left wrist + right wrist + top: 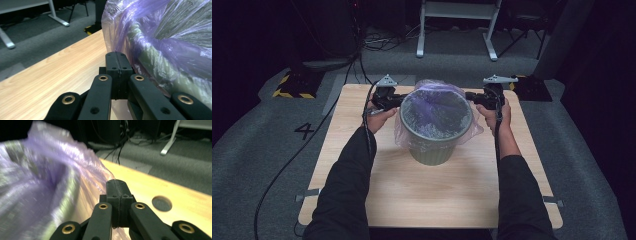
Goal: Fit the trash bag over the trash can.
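Surface: wooden table (pixel 432 195).
Count: one bin (pixel 435 150), one purple bag (pixel 435 107).
Grippers: left gripper (pixel 396 101) and right gripper (pixel 472 96) flank the bin, jaws pressed together pinching the bag.

wooden table (pixel 432 195), green bin (pixel 432 150) on it, seemingly bag-lined

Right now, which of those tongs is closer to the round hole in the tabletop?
The right. The right tongs are shut at the purple bag, with the hole just beside them. The left tongs are across the bin, on its far side from the hole.
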Available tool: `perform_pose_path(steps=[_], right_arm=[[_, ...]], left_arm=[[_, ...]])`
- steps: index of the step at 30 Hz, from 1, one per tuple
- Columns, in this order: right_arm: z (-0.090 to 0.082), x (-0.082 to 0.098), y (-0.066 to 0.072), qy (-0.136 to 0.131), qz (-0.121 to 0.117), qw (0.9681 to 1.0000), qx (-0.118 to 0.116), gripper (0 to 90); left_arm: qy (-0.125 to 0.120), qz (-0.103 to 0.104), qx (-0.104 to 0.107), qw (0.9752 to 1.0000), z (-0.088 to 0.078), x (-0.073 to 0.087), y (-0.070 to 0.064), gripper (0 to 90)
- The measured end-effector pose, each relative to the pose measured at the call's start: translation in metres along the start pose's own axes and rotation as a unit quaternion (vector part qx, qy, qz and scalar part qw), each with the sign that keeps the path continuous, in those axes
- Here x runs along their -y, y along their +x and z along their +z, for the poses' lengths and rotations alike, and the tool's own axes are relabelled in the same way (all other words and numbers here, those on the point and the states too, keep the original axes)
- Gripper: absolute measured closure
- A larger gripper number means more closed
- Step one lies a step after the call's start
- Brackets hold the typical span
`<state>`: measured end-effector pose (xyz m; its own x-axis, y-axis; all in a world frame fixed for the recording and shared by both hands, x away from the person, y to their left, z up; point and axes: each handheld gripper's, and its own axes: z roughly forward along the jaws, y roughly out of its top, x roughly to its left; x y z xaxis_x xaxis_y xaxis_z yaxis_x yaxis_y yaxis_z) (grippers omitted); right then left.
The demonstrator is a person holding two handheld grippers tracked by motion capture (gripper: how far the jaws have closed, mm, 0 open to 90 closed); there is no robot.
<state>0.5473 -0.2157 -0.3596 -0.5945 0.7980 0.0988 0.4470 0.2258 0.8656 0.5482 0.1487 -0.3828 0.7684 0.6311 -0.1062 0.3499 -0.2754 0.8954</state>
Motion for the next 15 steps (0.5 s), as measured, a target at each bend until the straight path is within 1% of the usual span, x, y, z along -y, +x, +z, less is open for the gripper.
perform_pose_path(steps=[1,3,4,5,6,7,8,9,10,11,13,14,15], right_arm=[[0.002,0.003,0.0,0.004,0.0,1.0,-0.002,90.0],[0.007,0.009,-0.002,0.005,0.011,0.9999,-0.008,90.0],[0.007,0.009,-0.002,0.005,0.011,0.9999,-0.008,90.0],[0.013,0.017,-0.004,0.012,0.024,0.9995,-0.015,90.0],[0.015,0.02,-0.005,0.017,0.027,0.9993,-0.017,90.0],[0.015,0.02,-0.005,0.017,0.027,0.9993,-0.017,90.0],[0.021,0.03,-0.011,0.023,0.048,0.9982,-0.028,90.0],[0.021,0.03,-0.011,0.023,0.048,0.9982,-0.028,90.0],[0.024,0.038,-0.014,0.028,0.058,0.9973,-0.036,90.0],[0.023,0.042,-0.015,0.03,0.059,0.9971,-0.037,90.0],[0.023,0.045,-0.016,0.03,0.059,0.9971,-0.038,90.0],[0.018,0.051,-0.02,0.028,0.058,0.9973,-0.035,90.0],[0.015,0.054,-0.021,0.024,0.057,0.9975,-0.034,88.7]], left_arm=[[-0.002,0.0,-0.002,1.0,0.002,0.001,0.0,90.0],[0.003,-0.005,-0.001,1.0,0.004,0.004,0.002,90.0],[0.003,-0.005,-0.001,1.0,0.004,0.004,0.002,90.0],[0.009,-0.016,-0.001,0.9998,0.009,0.01,0.004,90.0],[0.017,-0.021,-0.002,0.9996,0.013,0.014,0.005,90.0],[0.017,-0.021,-0.002,0.9996,0.013,0.014,0.005,90.0],[0.034,-0.026,-0.004,0.9991,0.019,0.021,0.006,90.0],[0.034,-0.026,-0.004,0.9991,0.019,0.021,0.006,90.0],[0.035,-0.026,-0.005,0.999,0.02,0.025,0.006,90.0],[0.034,-0.029,-0.002,0.999,0.02,0.031,0.005,90.0],[0.035,-0.027,-0.001,0.999,0.019,0.033,0.005,89.9],[0.036,-0.027,-0.004,0.999,0.015,0.037,0.006,89.9],[0.025,-0.033,-0.008,0.9991,0.006,0.042,0.009,89.7]])
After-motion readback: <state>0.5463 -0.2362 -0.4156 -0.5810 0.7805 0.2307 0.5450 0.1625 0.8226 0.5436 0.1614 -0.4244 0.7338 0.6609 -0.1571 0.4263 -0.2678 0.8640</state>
